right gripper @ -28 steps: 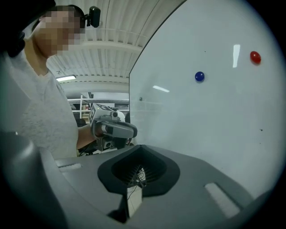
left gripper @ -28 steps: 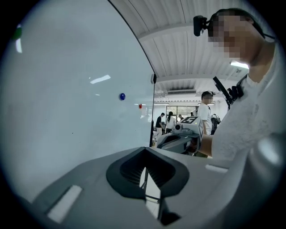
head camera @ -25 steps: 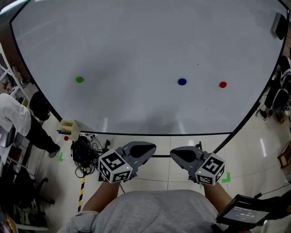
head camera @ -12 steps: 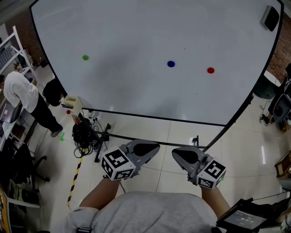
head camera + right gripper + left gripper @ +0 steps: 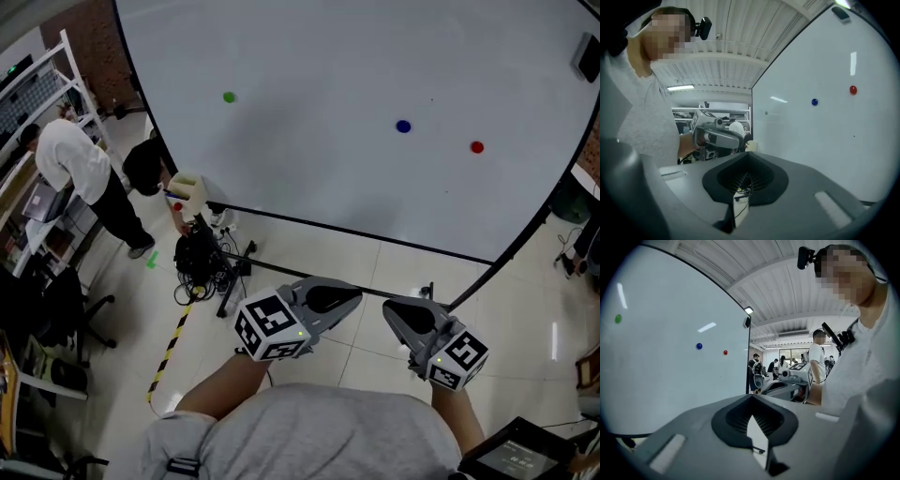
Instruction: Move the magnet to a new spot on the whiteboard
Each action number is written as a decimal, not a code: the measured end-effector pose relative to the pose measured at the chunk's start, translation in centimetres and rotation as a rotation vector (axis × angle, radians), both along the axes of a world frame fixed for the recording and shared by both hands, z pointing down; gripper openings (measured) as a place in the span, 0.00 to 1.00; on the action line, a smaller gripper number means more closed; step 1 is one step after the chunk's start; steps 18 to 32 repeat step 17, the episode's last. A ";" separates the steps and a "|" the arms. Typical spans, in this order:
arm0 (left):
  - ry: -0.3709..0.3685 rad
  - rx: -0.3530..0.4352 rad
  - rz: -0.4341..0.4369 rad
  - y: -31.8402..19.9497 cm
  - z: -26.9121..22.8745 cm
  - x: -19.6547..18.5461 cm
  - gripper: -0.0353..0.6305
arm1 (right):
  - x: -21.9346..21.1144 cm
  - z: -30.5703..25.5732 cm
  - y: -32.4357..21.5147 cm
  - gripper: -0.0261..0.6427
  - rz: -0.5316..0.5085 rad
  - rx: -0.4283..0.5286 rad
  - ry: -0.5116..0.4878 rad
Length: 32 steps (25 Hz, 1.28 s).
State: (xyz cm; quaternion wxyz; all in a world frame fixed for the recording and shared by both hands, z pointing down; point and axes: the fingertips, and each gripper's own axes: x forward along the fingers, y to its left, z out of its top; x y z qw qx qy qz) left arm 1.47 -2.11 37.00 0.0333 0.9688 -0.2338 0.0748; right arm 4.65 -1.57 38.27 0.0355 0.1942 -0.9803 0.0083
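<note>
Three round magnets sit on the big whiteboard (image 5: 309, 141): a green magnet (image 5: 229, 97) at the left, a blue magnet (image 5: 403, 126) and a red magnet (image 5: 477, 146) to the right. The left gripper view shows the same green magnet (image 5: 618, 318), blue magnet (image 5: 699, 346) and red magnet (image 5: 725, 352). Both grippers hang low near my body, well short of the board. My left gripper (image 5: 354, 292) is shut and holds nothing. My right gripper (image 5: 387, 310) is shut too, also empty. The right gripper view has the red magnet (image 5: 853, 90) and blue magnet (image 5: 814, 101) far off.
A pale box (image 5: 187, 188) sits at the board's lower left corner, with a cable tangle (image 5: 201, 260) on the floor below. People (image 5: 80, 169) stand by shelving at the left. Yellow-black tape (image 5: 169, 352) runs along the tiles. A dark eraser (image 5: 589, 56) sticks to the board's top right.
The head view has swung left, so the board and its magnets now sit further right in the picture. Both grippers stay shut and low, shifted slightly right.
</note>
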 end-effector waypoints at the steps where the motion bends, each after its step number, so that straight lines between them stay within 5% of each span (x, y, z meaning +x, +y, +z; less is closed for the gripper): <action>1: 0.002 0.003 -0.001 0.1 -0.2 0.1 0.03 | 0.0 -0.3 0.2 0.04 -0.006 0.002 0.004; 32: -0.022 -0.003 0.003 2.1 -0.5 -1.9 0.03 | -2.5 -2.1 1.9 0.04 -0.026 0.014 0.006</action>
